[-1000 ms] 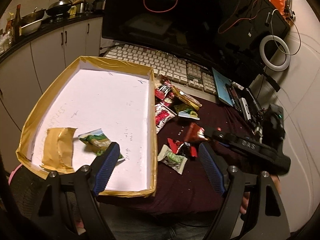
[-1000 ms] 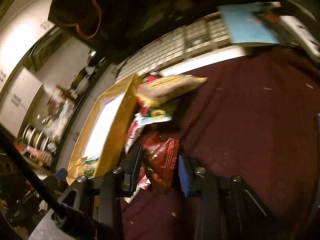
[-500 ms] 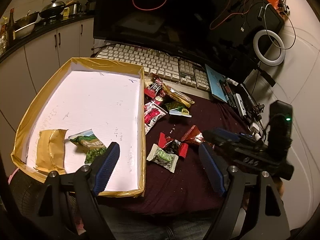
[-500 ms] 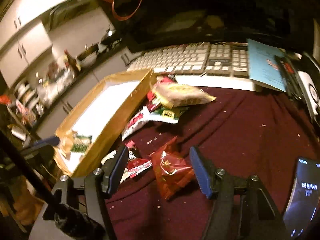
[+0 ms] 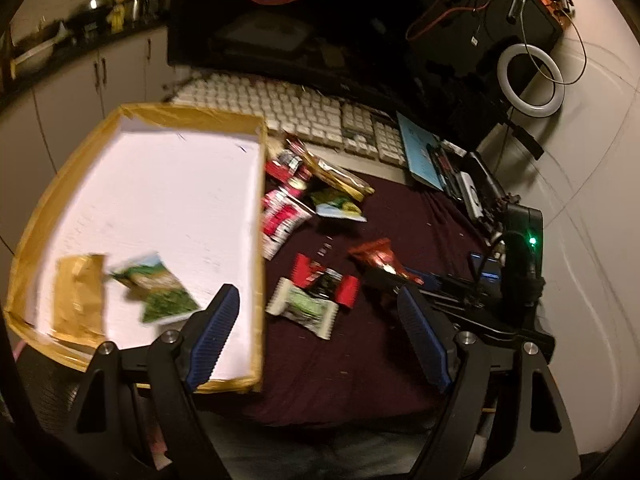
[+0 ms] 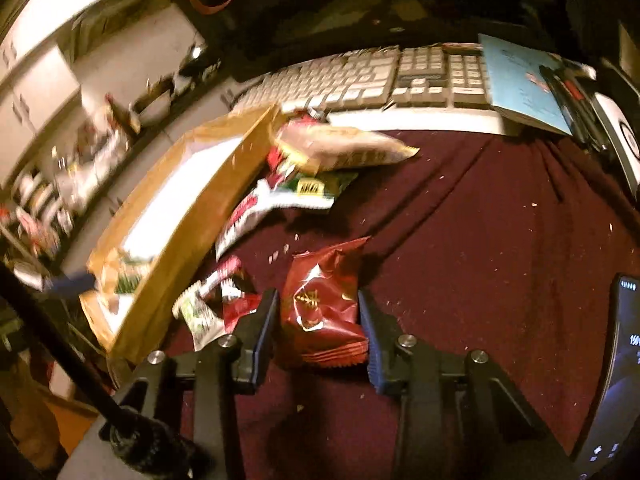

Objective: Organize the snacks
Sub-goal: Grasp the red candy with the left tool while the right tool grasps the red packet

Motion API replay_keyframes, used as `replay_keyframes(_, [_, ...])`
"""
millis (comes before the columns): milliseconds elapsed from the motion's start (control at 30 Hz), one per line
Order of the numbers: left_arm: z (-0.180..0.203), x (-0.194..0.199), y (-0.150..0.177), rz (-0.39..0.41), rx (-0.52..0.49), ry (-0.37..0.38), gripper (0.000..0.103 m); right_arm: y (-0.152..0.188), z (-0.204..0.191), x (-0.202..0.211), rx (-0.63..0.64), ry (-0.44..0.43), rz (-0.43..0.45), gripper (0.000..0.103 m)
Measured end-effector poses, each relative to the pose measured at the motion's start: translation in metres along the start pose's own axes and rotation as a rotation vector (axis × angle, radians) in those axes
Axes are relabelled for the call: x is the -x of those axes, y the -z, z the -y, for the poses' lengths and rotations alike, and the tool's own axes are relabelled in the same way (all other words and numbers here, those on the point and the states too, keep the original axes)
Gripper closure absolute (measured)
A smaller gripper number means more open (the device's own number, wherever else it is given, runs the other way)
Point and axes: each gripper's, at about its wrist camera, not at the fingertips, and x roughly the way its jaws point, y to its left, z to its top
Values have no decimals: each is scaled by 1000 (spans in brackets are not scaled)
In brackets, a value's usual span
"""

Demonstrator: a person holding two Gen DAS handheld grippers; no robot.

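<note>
A shallow box (image 5: 262,184) with tan taped walls and a white floor lies on the left; it also shows in the right wrist view (image 6: 208,192). A green snack packet (image 5: 158,288) lies inside it. More snack packets lie on the maroon cloth (image 5: 400,216) beside the box. My left gripper (image 5: 320,320) is open and empty, above the box's near right corner. My right gripper (image 6: 318,320) has its jaws on both sides of a dark red snack packet (image 6: 322,304), touching it or nearly so; it also shows in the left wrist view (image 5: 380,258).
A white keyboard (image 5: 288,108) and a dark monitor (image 5: 320,32) stand behind the snacks. A blue notebook (image 6: 520,80), a ring light (image 5: 530,80) and cables are at the right. A red and white packet (image 5: 280,216), a tan packet (image 6: 344,148) and small wrapped sweets (image 5: 308,300) lie near the box wall.
My right gripper's jaws have narrowed around the dark red packet, which was loose between wide jaws half a second ago. My left gripper has drifted slightly; it stays open.
</note>
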Motion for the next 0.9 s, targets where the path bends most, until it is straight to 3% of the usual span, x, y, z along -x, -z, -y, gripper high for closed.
replay_keyframes(167, [18,-29,-7,-89,-14,15,22,-6,15,6,-81,3,76,66])
replay_keyframes(233, [29,-46,-11,-126,-64,-63,23,-7,18,7,-101,8,91,66])
replay_keyframes(367, [34,-66,-17,-173,-38,-90,42,-6,24,14,-124,-8,124,66])
replay_keyframes(567, [41,-84,-15,-254,-15,-114,54,-6,27,21,-137,-33,161,66])
replay_keyframes(667, [36,-95,-18,-269,23,-140,61,-6,26,21,-130,-32,164,66])
replay_keyframes(833, [26,-112,-21,-266,48,-225,62,-6,28,22,-135,-45,174,66])
replay_keyframes(900, [29,-111,-18,-243,18,-259,74,-6,28,23,-138,-49,176,66])
